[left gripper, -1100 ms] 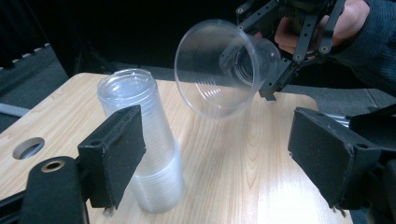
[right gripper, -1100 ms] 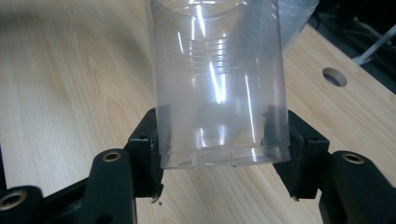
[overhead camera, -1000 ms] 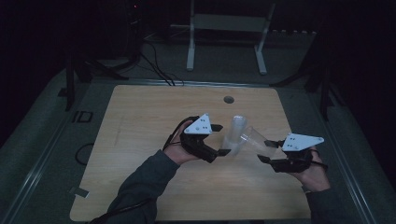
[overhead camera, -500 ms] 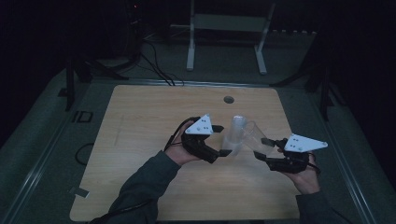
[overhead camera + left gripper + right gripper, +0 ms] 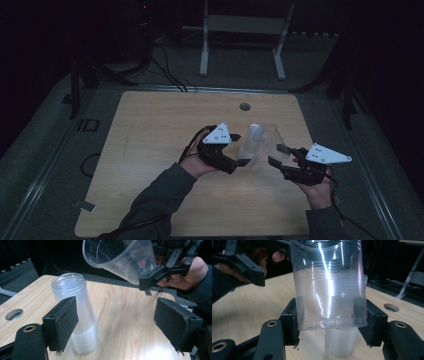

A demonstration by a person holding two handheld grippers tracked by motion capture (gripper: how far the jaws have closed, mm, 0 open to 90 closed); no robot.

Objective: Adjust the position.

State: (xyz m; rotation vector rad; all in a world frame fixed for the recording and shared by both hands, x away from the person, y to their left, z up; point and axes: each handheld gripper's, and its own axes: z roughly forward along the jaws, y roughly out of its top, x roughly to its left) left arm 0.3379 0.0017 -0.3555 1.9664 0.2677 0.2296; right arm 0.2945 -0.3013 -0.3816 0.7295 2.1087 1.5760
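Between the open left tongs point(image 5: 120, 322) stands the cup stack point(image 5: 77, 315); right tongs point(image 5: 329, 322), gripping a single cup point(image 5: 329, 285), likely carry it clear next.

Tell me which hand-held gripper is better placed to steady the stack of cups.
Left. The left hand-held gripper stands open beside the cup stack, one jaw right by it. The right hand-held gripper is shut on a single clear cup.

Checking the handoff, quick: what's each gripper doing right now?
Left gripper: open, jaws either side of the cup stack, not pressing it.
Right gripper: shut on a single clear cup, tilted, held off the table.
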